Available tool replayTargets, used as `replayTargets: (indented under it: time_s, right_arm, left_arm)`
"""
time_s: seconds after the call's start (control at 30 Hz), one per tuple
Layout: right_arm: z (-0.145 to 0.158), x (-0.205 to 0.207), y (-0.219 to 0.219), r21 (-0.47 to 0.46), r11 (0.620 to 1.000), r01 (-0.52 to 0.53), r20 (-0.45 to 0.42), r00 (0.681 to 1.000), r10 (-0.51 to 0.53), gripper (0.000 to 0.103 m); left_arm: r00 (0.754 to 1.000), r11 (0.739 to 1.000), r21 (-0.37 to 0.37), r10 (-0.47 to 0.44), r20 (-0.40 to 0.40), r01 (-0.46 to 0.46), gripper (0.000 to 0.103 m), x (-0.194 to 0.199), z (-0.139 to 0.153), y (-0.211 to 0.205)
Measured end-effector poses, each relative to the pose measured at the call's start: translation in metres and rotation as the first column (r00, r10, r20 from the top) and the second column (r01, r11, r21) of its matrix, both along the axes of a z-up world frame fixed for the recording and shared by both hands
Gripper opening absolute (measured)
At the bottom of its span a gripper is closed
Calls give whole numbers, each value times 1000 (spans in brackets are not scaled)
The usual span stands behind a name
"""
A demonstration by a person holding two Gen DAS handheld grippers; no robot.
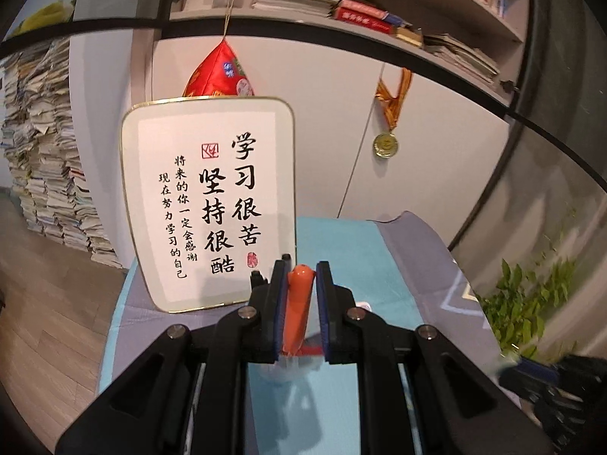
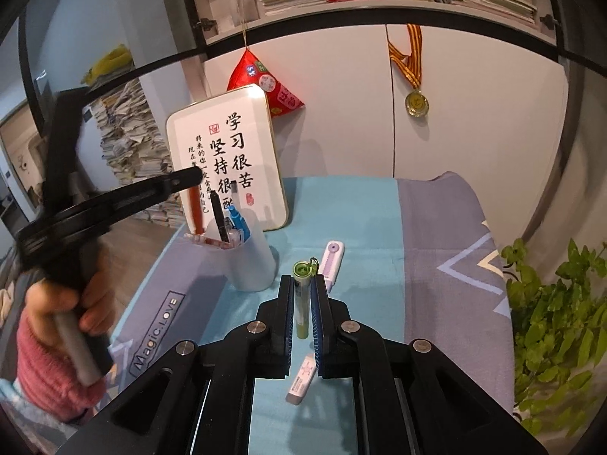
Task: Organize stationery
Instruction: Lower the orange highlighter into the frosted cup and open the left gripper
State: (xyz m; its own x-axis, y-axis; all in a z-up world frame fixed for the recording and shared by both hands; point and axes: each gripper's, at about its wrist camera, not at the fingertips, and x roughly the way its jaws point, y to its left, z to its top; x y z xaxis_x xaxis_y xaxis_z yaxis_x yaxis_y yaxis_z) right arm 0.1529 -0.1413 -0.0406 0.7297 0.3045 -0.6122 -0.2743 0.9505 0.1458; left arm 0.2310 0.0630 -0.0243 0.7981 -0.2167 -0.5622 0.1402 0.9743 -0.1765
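Note:
In the left wrist view my left gripper is shut on an orange pen that stands upright between its pads. In the right wrist view this gripper holds the orange pen over the left rim of a white cup, which holds a black pen and blue pens. My right gripper is shut on a green pen, lifted above the cloth. A purple-white correction tape and a white eraser lie on the cloth.
A framed calligraphy sign leans against the white cabinet behind the cup. The blue and grey cloth covers the table. A potted plant stands at the right edge. A person's hand with a pink sleeve grips the left tool's handle.

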Motion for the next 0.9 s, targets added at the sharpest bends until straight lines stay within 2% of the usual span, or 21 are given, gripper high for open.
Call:
replayTargets:
  time_s: [0.27, 0.63, 0.9]
  right_arm:
    - [3, -3, 2, 9, 1000, -8, 7, 1000, 8, 9]
    - [-1, -2, 2, 24, 1000, -7, -10, 1000, 7, 9]
    - [4, -5, 6, 36, 999, -21, 1, 1000, 21, 9]
  left_arm:
    - [998, 998, -24, 48, -47, -50, 13, 24, -28, 6]
    - [998, 999, -16, 35, -57, -36, 13, 26, -38, 3]
    - [998, 999, -29, 42, -42, -43, 13, 7, -30, 13]
